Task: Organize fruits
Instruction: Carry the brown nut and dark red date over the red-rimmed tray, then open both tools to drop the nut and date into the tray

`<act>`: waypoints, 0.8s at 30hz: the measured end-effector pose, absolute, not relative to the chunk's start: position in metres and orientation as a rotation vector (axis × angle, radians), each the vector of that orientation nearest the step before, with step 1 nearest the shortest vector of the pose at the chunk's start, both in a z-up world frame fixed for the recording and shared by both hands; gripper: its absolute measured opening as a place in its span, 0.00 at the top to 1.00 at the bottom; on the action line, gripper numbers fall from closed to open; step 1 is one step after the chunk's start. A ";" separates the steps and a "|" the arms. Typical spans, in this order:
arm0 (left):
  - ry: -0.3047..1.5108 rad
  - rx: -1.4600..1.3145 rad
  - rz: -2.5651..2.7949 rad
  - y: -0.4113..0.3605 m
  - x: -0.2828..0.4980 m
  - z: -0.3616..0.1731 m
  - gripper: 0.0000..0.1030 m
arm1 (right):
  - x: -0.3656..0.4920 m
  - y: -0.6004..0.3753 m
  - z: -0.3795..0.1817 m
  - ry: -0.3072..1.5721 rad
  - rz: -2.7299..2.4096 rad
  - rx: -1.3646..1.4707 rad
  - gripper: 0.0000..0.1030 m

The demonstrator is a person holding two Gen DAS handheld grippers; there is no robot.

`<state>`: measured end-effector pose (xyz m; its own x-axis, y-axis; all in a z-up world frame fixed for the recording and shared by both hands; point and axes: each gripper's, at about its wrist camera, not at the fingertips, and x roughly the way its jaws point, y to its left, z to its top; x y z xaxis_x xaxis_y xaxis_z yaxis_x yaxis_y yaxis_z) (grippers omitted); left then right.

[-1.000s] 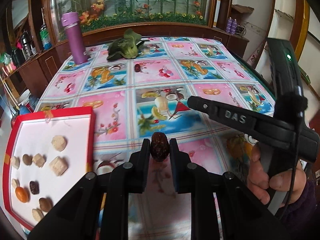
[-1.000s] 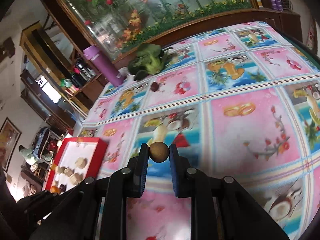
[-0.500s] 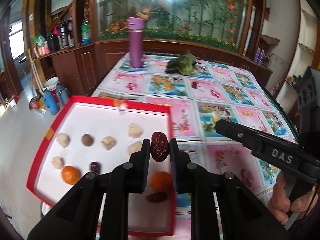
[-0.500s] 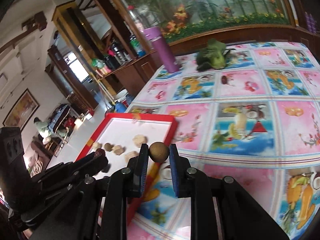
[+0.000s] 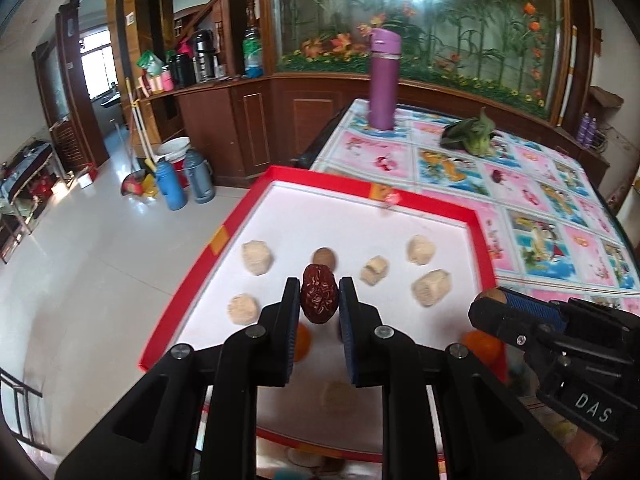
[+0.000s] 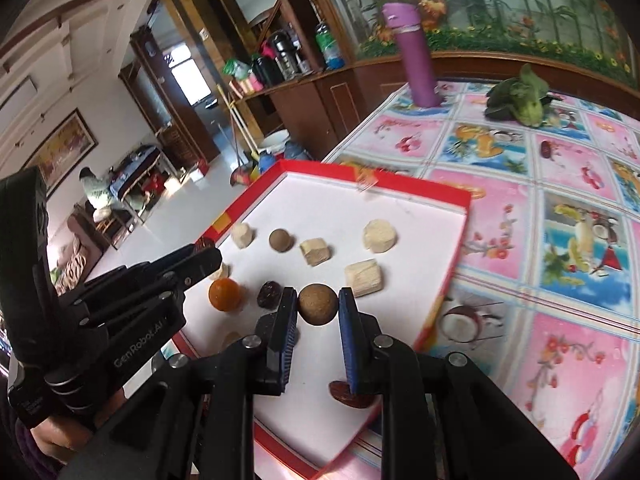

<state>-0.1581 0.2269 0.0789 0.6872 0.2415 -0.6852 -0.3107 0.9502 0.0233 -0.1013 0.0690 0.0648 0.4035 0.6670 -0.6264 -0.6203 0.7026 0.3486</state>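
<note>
My left gripper (image 5: pixel 319 300) is shut on a wrinkled red date (image 5: pixel 319 299), held above the white floor of the red-rimmed tray (image 5: pixel 360 192). My right gripper (image 6: pixel 318 305) is shut on a round brown longan (image 6: pixel 318 304) over the same tray (image 6: pixel 400 184). In the tray lie several pale fruit chunks (image 6: pixel 380 236), a brown ball (image 6: pixel 280 240), a small orange (image 6: pixel 225 295), a dark date (image 6: pixel 269 293) and a red date (image 6: pixel 352 394) half hidden under my right finger. The right gripper's tip (image 5: pixel 504 312) shows at the tray's right side in the left wrist view.
A lone red date (image 6: pixel 545 149) lies on the fruit-print tablecloth (image 6: pixel 560 240). A purple bottle (image 5: pixel 383 80) and a green leafy vegetable (image 5: pixel 472 136) stand at the far end. The tray overhangs the table's left edge above the tiled floor. A hand (image 6: pixel 52 436) holds the left gripper.
Both grippers have swung left from over the tablecloth to over the tray, each still holding its fruit. The tray now fills the middle of both views.
</note>
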 end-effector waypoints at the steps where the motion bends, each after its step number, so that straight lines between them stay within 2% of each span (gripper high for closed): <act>1: 0.757 -0.096 0.322 0.230 -0.158 0.076 0.79 | -0.101 0.073 0.062 0.823 0.813 0.053 0.81; 19: 0.805 -0.052 0.415 0.248 -0.160 0.053 0.79 | -0.106 0.097 0.037 0.801 0.720 -0.109 0.81; 21: 0.807 -0.058 0.422 0.249 -0.160 0.053 0.67 | -0.108 0.097 0.038 0.800 0.719 -0.116 0.81; 23: 0.805 -0.051 0.439 0.248 -0.161 0.054 0.36 | -0.109 0.096 0.040 0.799 0.717 -0.120 0.78; 24: 0.801 -0.046 0.446 0.247 -0.162 0.054 0.33 | -0.110 0.095 0.041 0.797 0.716 -0.120 0.74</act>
<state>-0.1619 0.2473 0.0543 0.6080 0.3692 -0.7029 -0.4034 0.9062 0.1271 -0.1100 0.0951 0.0414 0.4795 0.5418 -0.6903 -0.6288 0.7609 0.1605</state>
